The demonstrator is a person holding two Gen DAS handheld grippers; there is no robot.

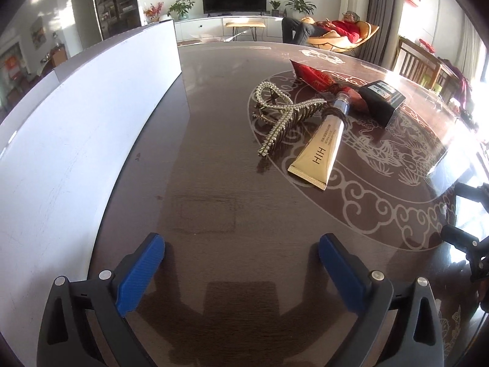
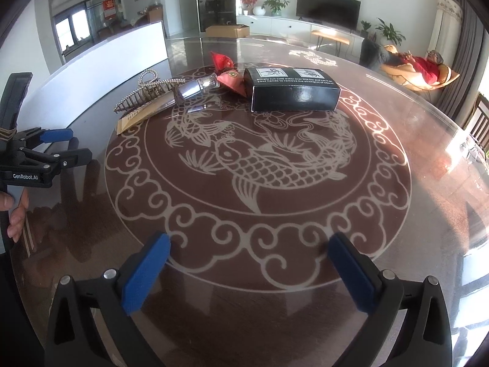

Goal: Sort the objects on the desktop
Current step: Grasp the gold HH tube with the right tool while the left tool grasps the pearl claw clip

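Both grippers hang over the table (image 2: 428, 159) with nothing in them: left gripper (image 1: 241, 263) has its jaws wide apart over bare tabletop, right gripper (image 2: 249, 264) is spread wide too, over the rim of the fish pattern. The things to sort sit in a loose cluster toward the far middle of the table: a beaded hair clip (image 1: 282, 116), a gold tube (image 1: 319, 143) with a silver cap lying just beside and partly under the clip, a red pouch (image 1: 314, 78) behind them, and a black box (image 2: 293, 90) touching the pouch. A long white box (image 1: 76, 128) runs along the left edge, likely where things go (can't confirm, its inside is hidden). Nothing looks sorted yet, so this reads as the approach before the first pick. The left gripper is nearer the clip and tube; best to take the tube across its flat body, coming in from the free crimped end so the clip's teeth don't snag and drag along. The black box looks wide but should fit these jaws across its short side; right gripper suits it.
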